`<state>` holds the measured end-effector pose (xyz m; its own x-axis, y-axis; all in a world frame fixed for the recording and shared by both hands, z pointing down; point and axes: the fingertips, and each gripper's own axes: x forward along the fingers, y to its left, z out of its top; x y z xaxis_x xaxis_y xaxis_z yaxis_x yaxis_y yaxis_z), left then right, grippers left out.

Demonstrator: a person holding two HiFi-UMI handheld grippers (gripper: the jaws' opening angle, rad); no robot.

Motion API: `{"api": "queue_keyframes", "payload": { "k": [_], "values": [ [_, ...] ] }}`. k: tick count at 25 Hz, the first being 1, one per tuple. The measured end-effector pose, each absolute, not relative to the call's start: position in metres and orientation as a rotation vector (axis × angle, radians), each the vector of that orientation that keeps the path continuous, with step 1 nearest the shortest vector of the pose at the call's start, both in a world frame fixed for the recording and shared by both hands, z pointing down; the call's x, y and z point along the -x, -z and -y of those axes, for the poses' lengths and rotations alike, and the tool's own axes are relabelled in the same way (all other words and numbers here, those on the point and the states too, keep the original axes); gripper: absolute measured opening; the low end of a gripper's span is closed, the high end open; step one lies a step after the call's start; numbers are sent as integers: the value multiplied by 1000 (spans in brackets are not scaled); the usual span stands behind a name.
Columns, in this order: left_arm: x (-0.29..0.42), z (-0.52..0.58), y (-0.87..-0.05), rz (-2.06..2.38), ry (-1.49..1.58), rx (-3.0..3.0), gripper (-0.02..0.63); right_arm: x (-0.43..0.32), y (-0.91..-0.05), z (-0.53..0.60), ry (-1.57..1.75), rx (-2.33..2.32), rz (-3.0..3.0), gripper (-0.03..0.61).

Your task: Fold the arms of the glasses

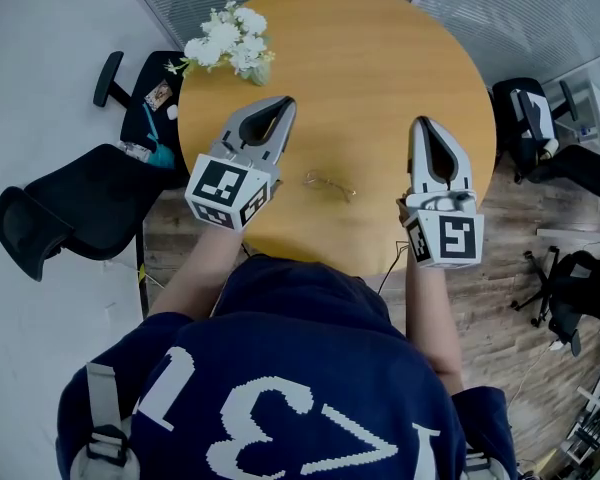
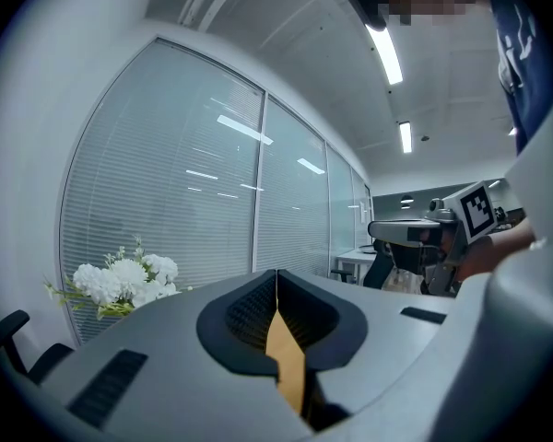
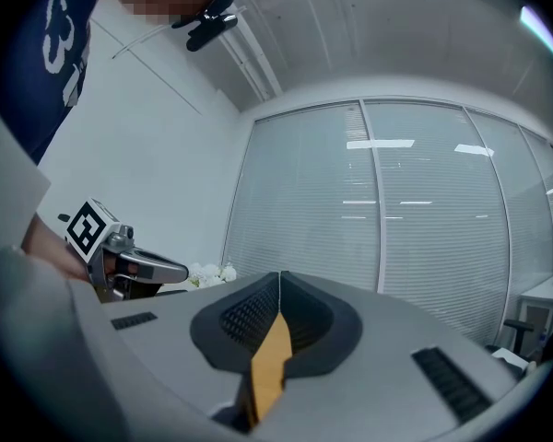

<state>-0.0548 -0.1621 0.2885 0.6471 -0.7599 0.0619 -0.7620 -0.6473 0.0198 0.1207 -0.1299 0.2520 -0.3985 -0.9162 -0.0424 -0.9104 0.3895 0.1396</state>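
**Glasses lie between two clenched, empty grippers**

The glasses (image 1: 330,184) lie flat on the round wooden tabletop (image 1: 380,58), close to the edge nearest the person. Their long axis runs across the person's front, slanting slightly toward the right side. They are too small to tell whether the arms are open or folded.

The left gripper (image 1: 283,103) hovers just left of the glasses and the right gripper (image 1: 421,122) further off to their right. Each has its jaws pressed together on nothing. White flowers (image 1: 230,41) sit well beyond the glasses, at the far left.

The thin wire frame looks light, springy and easily bent, and the lenses would probably be slippery. It seems wiser to steady the front by its bridge or rim and push each arm gently near its hinge.
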Motion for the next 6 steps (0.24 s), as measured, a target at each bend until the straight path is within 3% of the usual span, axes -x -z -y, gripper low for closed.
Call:
{"api": "queue_keyframes", "payload": {
  "k": [6],
  "values": [
    [57,167,-289,1312,-56,-2799,18,-124,-256,130,211,-1722,2567,29]
  ]
}}
